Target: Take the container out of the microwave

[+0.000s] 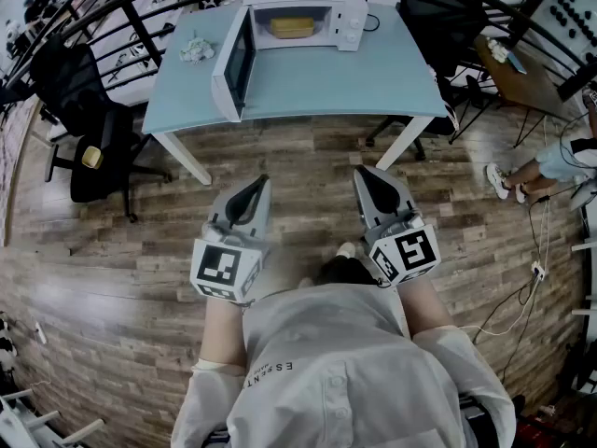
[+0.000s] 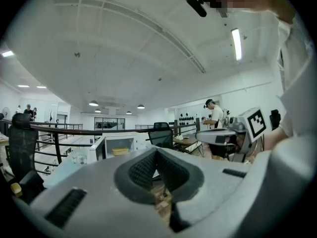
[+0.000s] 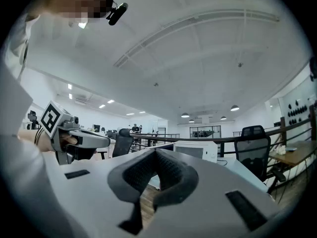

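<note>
A white microwave (image 1: 303, 12) stands at the back of a pale blue table (image 1: 354, 77), its door (image 1: 233, 63) swung wide open to the left. Inside it lies a yellow container (image 1: 292, 28), which also shows small in the left gripper view as the container (image 2: 120, 151). My left gripper (image 1: 258, 183) and right gripper (image 1: 364, 174) hang side by side over the wooden floor, well short of the table. Both point toward the microwave. Each has its jaws shut with nothing between them, as seen at the left gripper (image 2: 156, 152) and the right gripper (image 3: 156, 152).
A crumpled cloth (image 1: 197, 49) lies on the table left of the microwave door. Black office chairs stand at the left (image 1: 84, 119) and behind the table at the right (image 1: 438, 7). A person (image 1: 550, 166) sits at the far right, with cables (image 1: 522, 297) on the floor.
</note>
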{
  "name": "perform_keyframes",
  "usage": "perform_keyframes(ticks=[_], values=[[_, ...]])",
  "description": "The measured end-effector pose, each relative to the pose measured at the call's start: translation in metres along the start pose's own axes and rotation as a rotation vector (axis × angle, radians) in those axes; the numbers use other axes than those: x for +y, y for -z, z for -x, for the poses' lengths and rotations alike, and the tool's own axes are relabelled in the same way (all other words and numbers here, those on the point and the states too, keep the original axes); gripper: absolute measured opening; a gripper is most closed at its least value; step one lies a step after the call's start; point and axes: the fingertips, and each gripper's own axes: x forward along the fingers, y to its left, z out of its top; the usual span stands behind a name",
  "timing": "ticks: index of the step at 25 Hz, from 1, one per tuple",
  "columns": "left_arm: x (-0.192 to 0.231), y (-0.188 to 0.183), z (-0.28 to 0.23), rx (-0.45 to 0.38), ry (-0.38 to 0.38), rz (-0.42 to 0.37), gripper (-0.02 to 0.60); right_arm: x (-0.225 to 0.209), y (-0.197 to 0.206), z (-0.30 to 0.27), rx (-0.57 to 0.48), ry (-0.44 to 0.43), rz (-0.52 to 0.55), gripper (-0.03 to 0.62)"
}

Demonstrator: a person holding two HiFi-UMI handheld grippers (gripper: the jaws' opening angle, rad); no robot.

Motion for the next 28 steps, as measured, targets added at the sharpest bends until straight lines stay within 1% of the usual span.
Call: perform_keyframes(ticks=[10, 15, 19, 20, 21, 22, 25, 28], values=[[0.001, 0.000, -0.009, 0.001, 0.010, 0.005, -0.006, 0.000, 0.002, -0.005, 0.023, -0.004, 0.036, 0.015], [0.005, 0.004, -0.008, 0.004, 0.005, 0.014, -0.006, 0.004, 0.000, -0.009, 0.001, -0.036, 0.046, 0.015], [0.013, 0.005, -0.008, 0.002, -0.007, 0.025, -0.006, 0.000, -0.003, -0.015, -0.004, -0.008, 0.068, 0.020], [0.015, 0.005, -0.008, 0.001, -0.009, 0.026, -0.006, -0.003, -0.002, -0.017, 0.002, -0.001, 0.068, 0.075], [0.017, 0.005, -0.008, 0.000, -0.010, 0.028, -0.006, -0.005, -0.001, -0.019, 0.009, 0.002, 0.064, 0.175], [0.018, 0.005, -0.009, -0.001, -0.011, 0.029, -0.006, -0.008, 0.000, -0.021, 0.015, 0.007, 0.060, 0.186], [0.027, 0.004, -0.011, 0.000, -0.018, 0.036, -0.006, -0.015, 0.001, -0.030, 0.028, 0.021, 0.054, 0.185], [0.037, 0.004, -0.016, 0.007, -0.033, 0.049, -0.006, -0.021, 0.002, -0.042, 0.047, 0.014, 0.050, 0.184]])
